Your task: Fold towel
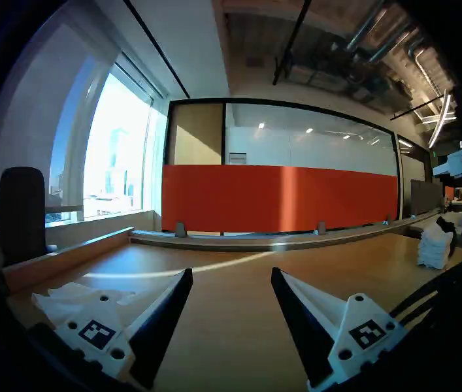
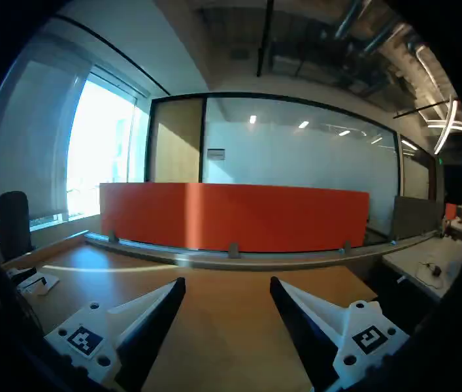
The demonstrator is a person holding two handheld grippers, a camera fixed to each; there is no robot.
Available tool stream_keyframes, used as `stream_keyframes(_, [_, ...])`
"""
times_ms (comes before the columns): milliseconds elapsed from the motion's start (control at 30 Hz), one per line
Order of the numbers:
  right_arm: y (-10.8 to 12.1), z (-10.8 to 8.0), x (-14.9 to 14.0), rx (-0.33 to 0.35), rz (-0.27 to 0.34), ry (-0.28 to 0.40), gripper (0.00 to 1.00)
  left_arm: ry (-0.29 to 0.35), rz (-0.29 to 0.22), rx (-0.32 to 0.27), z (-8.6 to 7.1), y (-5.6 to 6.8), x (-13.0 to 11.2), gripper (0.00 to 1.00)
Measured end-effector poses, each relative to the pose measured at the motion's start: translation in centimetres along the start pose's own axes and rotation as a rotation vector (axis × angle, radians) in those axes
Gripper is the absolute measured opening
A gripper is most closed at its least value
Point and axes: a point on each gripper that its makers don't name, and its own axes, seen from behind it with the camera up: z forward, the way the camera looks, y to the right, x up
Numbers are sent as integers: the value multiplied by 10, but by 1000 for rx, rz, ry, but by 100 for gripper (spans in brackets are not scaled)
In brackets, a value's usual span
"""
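My left claw (image 1: 231,271) and right claw (image 2: 227,281) both gaped wide, empty, facing the orange partition (image 1: 276,199); one crumpled towel (image 1: 67,297) lay short of its left end; one stack of folded towels (image 1: 434,245) sat off its right end.

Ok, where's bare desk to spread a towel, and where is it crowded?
Bare desk runs from the open left tongs to the orange panel; same ahead of the open right tongs. Crowded in the left gripper view: crumpled cloth at lower left, folded towel stack far right.
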Motion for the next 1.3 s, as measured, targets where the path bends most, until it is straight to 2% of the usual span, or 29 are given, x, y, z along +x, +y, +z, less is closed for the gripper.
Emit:
stream_keyframes(267, [-13, 6, -14, 24, -12, -14, 100, 21, -31, 6, 4, 1, -6, 89])
stream_keyframes(500, [-14, 10, -20, 32, -17, -18, 100, 21, -17, 4, 7, 7, -15, 89])
stream_keyframes(967, [-6, 11, -28, 18, -10, -26, 100, 6, 24, 9, 13, 3, -24, 89])
stream_keyframes(1300, [-5, 13, -28, 18, -10, -27, 100, -28, 30, 6, 17, 5, -32, 89])
